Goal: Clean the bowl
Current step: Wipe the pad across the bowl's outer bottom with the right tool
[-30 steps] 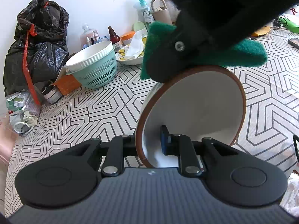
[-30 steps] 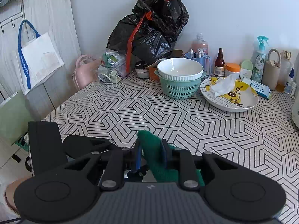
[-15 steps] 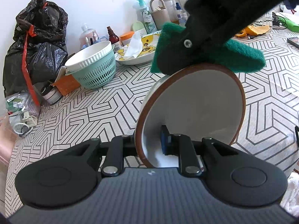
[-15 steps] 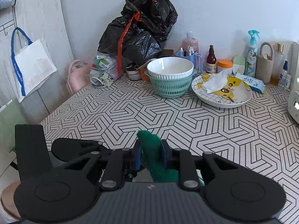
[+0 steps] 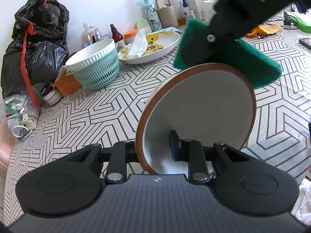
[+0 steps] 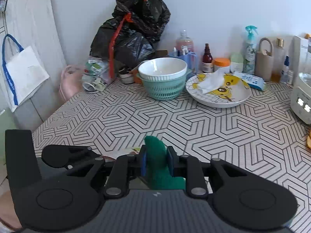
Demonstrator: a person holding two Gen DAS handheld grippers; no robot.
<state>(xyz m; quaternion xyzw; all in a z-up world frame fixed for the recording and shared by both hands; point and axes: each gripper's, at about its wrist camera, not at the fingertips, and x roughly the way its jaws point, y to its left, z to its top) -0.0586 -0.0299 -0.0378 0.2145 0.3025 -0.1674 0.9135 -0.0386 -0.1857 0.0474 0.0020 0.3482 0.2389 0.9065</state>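
The desk (image 5: pixel 108 116), covered in a black-and-white geometric pattern, is seen stretching away ahead of both grippers. Held up on edge, just ahead of the left gripper (image 5: pixel 155 147), is the round white ceramic bowl with the brown rim (image 5: pixel 198 112), its hollow turned towards the right-hand finger. It is judged stiff, glazed and likely slippery, fairly light but breakable if dropped; the rim is the natural place for a hold, and that is where it is taken, one finger inside the wall and one outside. The left gripper is closed down to the thickness of that wall and nothing else is touched by it.

At the bowl's far rim, up and to the right of the left gripper, the dark green scouring pad (image 5: pixel 258 64) is seen, touching or nearly touching the edge; contact cannot be made out for certain. The pad is soft and bends easily. It is pinched in the right gripper (image 6: pixel 156 161), whose fingers are nearly shut on its folded middle, one corner poking out ahead between them.

A wiping pass is judged to be in hand; how clean the bowl is cannot be told.
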